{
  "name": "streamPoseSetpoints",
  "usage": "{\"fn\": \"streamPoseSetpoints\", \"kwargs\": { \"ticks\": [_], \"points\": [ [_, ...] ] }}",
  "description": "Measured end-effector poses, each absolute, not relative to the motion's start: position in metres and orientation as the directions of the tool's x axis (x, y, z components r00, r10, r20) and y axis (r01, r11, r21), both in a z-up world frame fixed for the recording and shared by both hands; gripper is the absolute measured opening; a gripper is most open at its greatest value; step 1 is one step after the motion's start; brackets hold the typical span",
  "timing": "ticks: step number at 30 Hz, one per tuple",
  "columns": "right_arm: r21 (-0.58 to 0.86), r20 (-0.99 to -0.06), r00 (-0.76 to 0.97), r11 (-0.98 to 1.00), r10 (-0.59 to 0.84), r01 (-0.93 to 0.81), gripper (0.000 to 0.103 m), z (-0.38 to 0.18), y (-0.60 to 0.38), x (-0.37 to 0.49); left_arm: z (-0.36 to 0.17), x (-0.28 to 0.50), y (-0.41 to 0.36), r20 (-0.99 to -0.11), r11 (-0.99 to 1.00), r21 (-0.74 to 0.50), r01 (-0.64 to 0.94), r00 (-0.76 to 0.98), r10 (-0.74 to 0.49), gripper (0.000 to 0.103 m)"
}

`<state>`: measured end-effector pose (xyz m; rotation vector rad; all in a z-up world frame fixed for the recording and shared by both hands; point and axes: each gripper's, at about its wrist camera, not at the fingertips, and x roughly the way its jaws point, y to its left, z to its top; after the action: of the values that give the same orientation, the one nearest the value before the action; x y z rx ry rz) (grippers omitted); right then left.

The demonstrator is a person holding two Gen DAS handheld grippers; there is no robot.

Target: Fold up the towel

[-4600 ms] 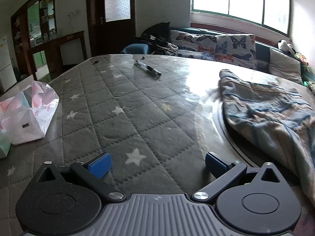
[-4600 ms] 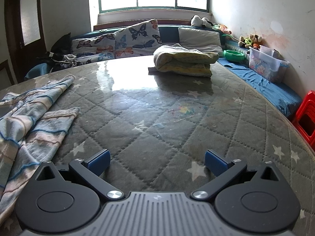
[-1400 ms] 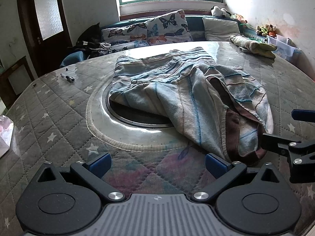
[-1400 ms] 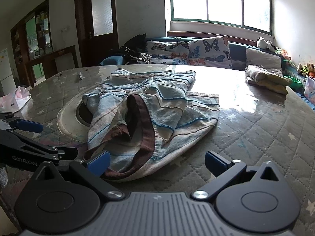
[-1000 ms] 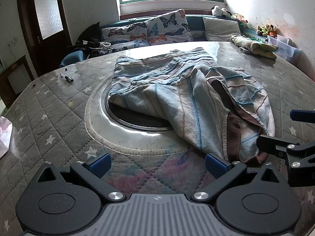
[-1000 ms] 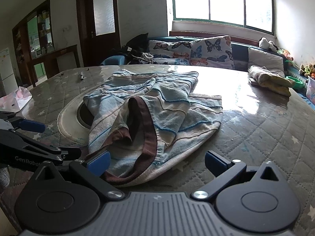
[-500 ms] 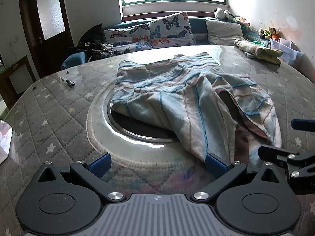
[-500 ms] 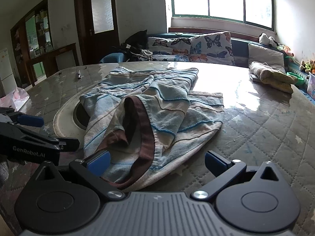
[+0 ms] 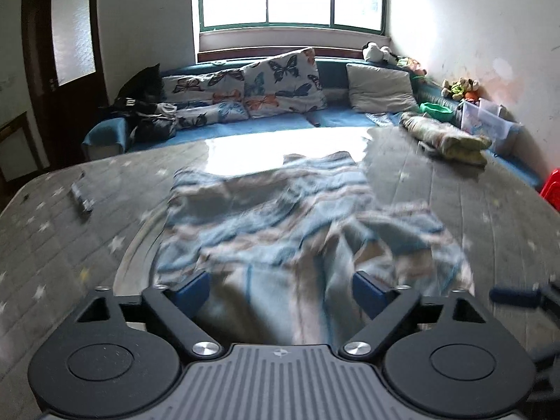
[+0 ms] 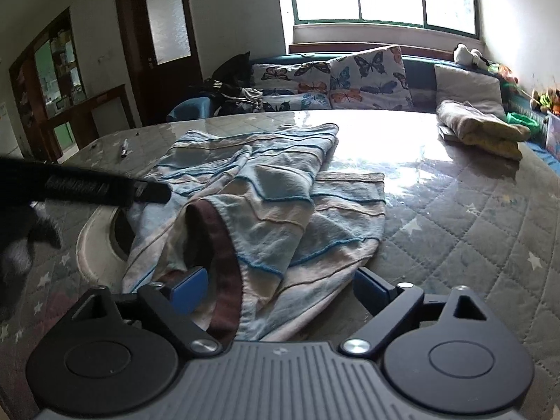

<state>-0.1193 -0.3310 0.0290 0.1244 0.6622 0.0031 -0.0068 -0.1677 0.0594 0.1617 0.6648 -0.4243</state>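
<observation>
A crumpled blue, white and beige striped towel (image 9: 280,224) (image 10: 273,210) with a brown hem (image 10: 224,255) lies bunched on the round quilted table (image 9: 52,231). My left gripper (image 9: 280,290) stands open over the towel's near edge, cloth between its blue pads without contact that I can make out. My right gripper (image 10: 276,290) is open too, straddling the brown-hemmed fold. In the right wrist view the left gripper's black finger (image 10: 105,189) reaches in from the left above the towel. The left wrist view is motion-blurred.
A folded yellowish towel (image 9: 451,140) (image 10: 483,129) lies at the table's far right. A pen (image 9: 82,199) (image 10: 124,148) rests at the far left. A round glass inset (image 10: 101,234) sits under the towel. Behind the table are a blue sofa with butterfly cushions (image 9: 280,87) and a red stool (image 9: 551,189).
Both grippers have moved forward over the towel's near edge, so cloth now lies between their open fingers. The left gripper has swung right and risen across the right wrist view.
</observation>
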Motion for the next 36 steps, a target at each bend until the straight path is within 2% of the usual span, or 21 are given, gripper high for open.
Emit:
{"fn": "streamPoseSetpoints", "kwargs": {
  "ticks": [3, 6, 8, 11, 13, 14, 16, 21, 27, 34, 35, 36],
  "points": [
    [0.138, -0.615, 0.787, 0.989, 0.045, 0.051, 0.084, 0.029, -0.340, -0.112, 0.058, 0.013, -0.181, -0.643, 0.890, -0.017, 0.455, 0.676, -0.358, 0.072],
    [0.161, -0.618, 0.785, 0.985, 0.055, 0.058, 0.074, 0.032, -0.351, -0.101, 0.052, 0.028, -0.191, -0.664, 0.878, -0.032, 0.478, 0.646, -0.376, 0.061],
    [0.170, -0.617, 0.785, 0.984, 0.060, 0.059, 0.071, 0.034, -0.357, -0.093, 0.047, 0.034, -0.195, -0.676, 0.869, -0.041, 0.493, 0.626, -0.388, 0.058],
    [0.176, -0.616, 0.785, 0.983, 0.062, 0.060, 0.064, 0.035, -0.362, -0.080, 0.039, 0.044, -0.200, -0.694, 0.855, -0.056, 0.516, 0.595, -0.404, 0.042],
    [0.185, -0.618, 0.783, 0.981, 0.071, 0.056, 0.057, 0.036, -0.365, -0.070, 0.034, 0.050, -0.203, -0.706, 0.845, -0.066, 0.530, 0.574, -0.415, 0.024],
    [0.192, -0.619, 0.782, 0.980, 0.079, 0.053, 0.055, 0.035, -0.367, -0.065, 0.032, 0.053, -0.204, -0.710, 0.841, -0.070, 0.536, 0.566, -0.420, 0.022],
    [0.207, -0.621, 0.778, 0.977, 0.095, 0.046, 0.048, 0.035, -0.369, -0.055, 0.033, 0.051, -0.198, -0.701, 0.843, -0.081, 0.532, 0.571, -0.428, 0.009],
    [0.231, -0.640, 0.757, 0.973, 0.131, 0.027, 0.029, 0.026, -0.363, -0.032, 0.043, 0.044, -0.179, -0.671, 0.861, -0.098, 0.499, 0.606, -0.427, 0.003],
    [0.227, -0.610, 0.784, 0.973, 0.111, 0.039, 0.006, 0.033, -0.360, -0.042, 0.051, 0.035, -0.148, -0.649, 0.898, -0.120, 0.424, 0.651, -0.394, 0.002],
    [0.233, -0.594, 0.799, 0.971, 0.092, 0.061, 0.004, 0.041, -0.361, -0.047, 0.054, 0.032, -0.165, -0.658, 0.863, -0.160, 0.479, 0.600, -0.455, 0.006],
    [0.233, -0.597, 0.797, 0.971, 0.091, 0.063, 0.004, 0.040, -0.361, -0.047, 0.053, 0.031, -0.172, -0.657, 0.855, -0.152, 0.496, 0.595, -0.462, 0.008],
    [0.234, -0.596, 0.798, 0.970, 0.089, 0.066, 0.007, 0.040, -0.362, -0.047, 0.052, 0.031, -0.178, -0.663, 0.850, -0.144, 0.507, 0.588, -0.463, 0.013]
  ]
}}
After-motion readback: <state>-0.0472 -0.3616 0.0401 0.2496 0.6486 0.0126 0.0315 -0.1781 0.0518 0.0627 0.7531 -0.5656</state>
